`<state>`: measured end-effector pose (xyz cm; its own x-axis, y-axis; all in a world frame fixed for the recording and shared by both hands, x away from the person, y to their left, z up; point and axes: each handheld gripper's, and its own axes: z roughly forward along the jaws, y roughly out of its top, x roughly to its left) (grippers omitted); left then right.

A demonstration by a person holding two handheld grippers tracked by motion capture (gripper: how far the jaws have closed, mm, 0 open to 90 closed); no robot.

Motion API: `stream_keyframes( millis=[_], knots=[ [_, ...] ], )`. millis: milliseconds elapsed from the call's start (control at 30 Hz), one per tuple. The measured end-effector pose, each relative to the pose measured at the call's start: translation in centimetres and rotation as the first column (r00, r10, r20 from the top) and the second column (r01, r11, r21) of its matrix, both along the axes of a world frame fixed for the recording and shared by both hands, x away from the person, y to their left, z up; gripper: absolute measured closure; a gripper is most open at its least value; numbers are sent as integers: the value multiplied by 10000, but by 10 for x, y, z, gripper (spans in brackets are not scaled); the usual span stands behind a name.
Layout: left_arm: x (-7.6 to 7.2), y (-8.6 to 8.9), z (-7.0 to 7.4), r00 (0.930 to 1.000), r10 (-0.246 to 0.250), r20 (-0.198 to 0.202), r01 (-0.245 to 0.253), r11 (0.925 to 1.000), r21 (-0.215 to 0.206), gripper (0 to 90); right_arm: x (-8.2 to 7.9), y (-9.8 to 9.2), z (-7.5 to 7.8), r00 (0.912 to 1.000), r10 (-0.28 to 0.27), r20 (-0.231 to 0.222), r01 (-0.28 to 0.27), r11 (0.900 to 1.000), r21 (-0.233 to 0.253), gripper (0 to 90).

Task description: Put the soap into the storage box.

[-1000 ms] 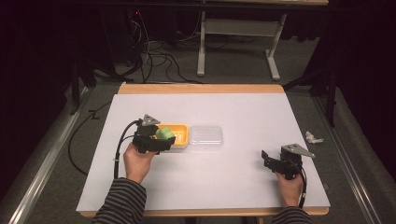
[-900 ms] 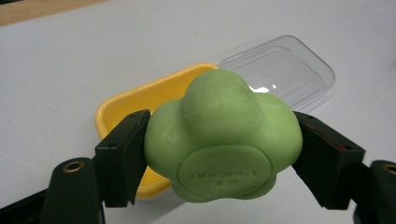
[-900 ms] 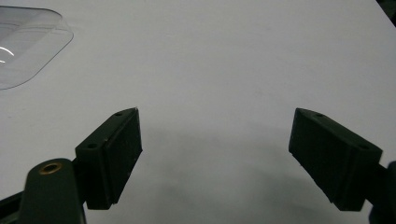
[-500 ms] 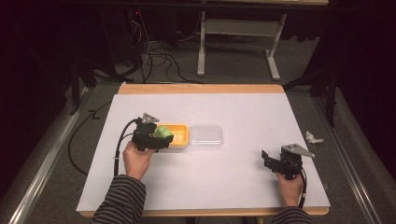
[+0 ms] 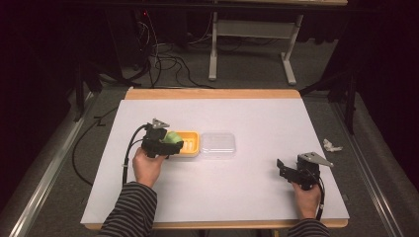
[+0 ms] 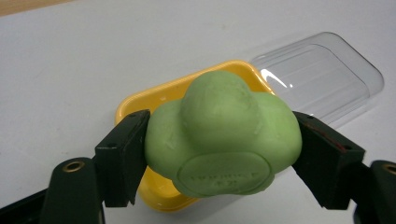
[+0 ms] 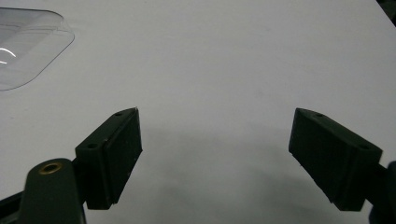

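- Holding a green soap (image 6: 223, 140) just above the near end of the yellow dish (image 5: 188, 142); left gripper (image 6: 219, 158) jaws clamp it on both flanks.
- Risk: the rounded, smooth bar could squirt out sideways if the squeeze shifts, landing on the counter (image 5: 257, 118) or the clear lid (image 5: 218, 145) beside the dish.
- Right gripper (image 7: 215, 158): jaws wide apart, empty, hovering over bare counter well away.

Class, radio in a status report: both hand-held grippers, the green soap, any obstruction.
Left hand-held gripper shut on green soap, above yellow dish. Right hand-held gripper open, holding nothing. Clear lid beside dish, not blocking.
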<state>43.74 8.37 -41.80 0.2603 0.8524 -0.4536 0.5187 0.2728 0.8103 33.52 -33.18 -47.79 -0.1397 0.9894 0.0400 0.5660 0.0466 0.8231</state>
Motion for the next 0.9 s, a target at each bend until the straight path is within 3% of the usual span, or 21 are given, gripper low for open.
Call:
stream_keyframes(
  millis=[300, 900],
  knots=[
    [7, 0, -7, 9998, 191, -110, -189, 9996, 223, 258, 0, 0, 0, 10000, -17, 22, 17, 10000, 57, 176],
    [18, -5, -18, 9985, 457, -294, -449, 9986, 265, 258, 0, 0, 0, 10000, -27, -7, 27, 10000, -9, 176]
  ],
)
